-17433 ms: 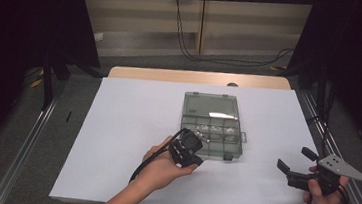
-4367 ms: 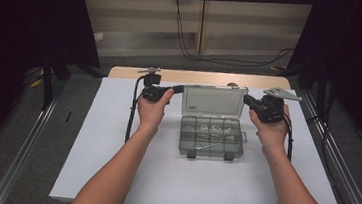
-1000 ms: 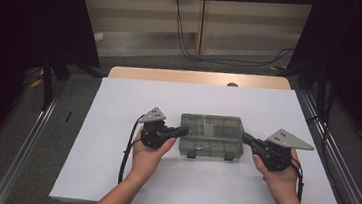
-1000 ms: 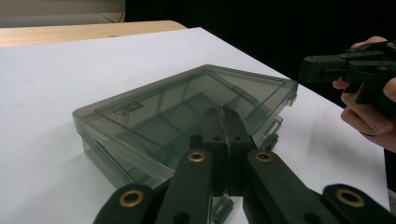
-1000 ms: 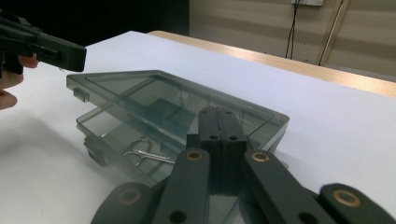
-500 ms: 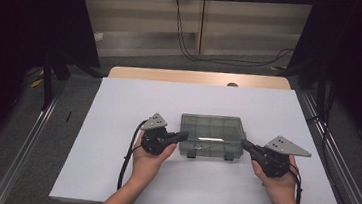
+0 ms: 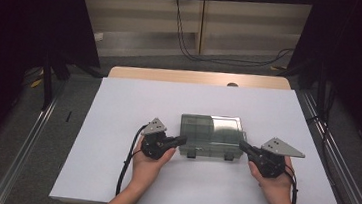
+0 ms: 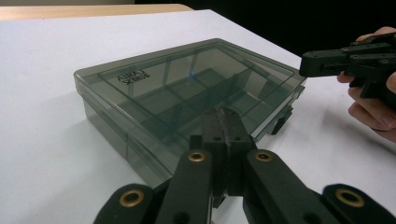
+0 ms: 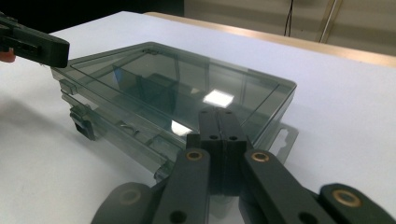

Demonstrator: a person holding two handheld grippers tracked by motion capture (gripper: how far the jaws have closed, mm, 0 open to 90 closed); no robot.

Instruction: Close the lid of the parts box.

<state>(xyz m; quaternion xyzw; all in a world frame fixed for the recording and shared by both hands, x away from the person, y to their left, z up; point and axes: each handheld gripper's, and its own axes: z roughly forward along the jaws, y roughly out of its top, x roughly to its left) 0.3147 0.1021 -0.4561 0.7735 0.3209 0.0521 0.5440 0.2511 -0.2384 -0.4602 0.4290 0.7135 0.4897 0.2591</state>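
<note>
Dark curtains close off both sides of the room, with pale wall panels at the back where black cables (image 7: pixel 208 54) hang and trail along the floor. Metal rails (image 7: pixel 22 162) run along the floor on either side of the bench (image 7: pixel 171 75), whose wooden top shows as a strip at the far edge; the rest is covered by a large white sheet (image 7: pixel 133 107). On that sheet, toward its near middle, lies a smoky transparent compartment box (image 7: pixel 212 134), flat, with its lid down; inner dividers show through the lid, small raised lettering sits at one corner of it (image 8: pixel 133 74), and two dark latches (image 7: pixel 191 155) stand along the front side facing the person. The person's forearms come in from the near edge, each hand wrapped around one tool. The left tongs (image 7: pixel 181 140) point at the box's left front corner, tips at its edge; in the left gripper view (image 8: pixel 226 122) their jaws are pressed together with nothing between them, resting against the box's side. The right tongs (image 7: pixel 241 145) meet the right front corner the same way, and the right gripper view (image 9: pixel 219 122) shows their jaws likewise together and empty, just over the lid's edge. Grey three-cornered plates (image 7: pixel 283 147) top both tools.
</note>
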